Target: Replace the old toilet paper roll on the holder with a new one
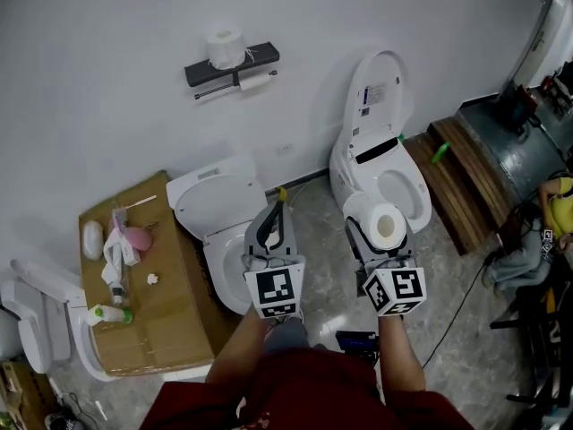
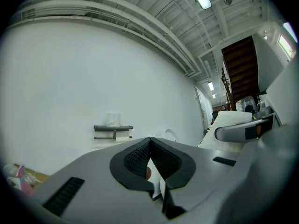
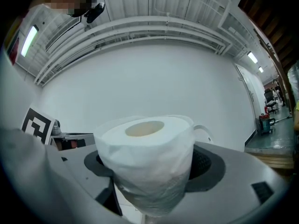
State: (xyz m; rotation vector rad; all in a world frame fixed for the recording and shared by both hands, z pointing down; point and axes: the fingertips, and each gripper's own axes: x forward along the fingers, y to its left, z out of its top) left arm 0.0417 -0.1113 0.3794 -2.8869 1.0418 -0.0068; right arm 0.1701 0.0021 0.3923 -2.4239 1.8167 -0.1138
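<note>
Leftward on the wall, the holder carries what seems a nearly spent old roll, too small to be sure. Next, the left gripper has its jaws pressed together, empty. Rightmost, the right gripper has its jaws clamped on a new toilet paper roll, held upright.

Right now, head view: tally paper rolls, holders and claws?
Rolls: 3 (shelf roll, bar roll, held roll)
Holder: 1
Claws: 2 (left claw, right claw)
Total: 6
</note>
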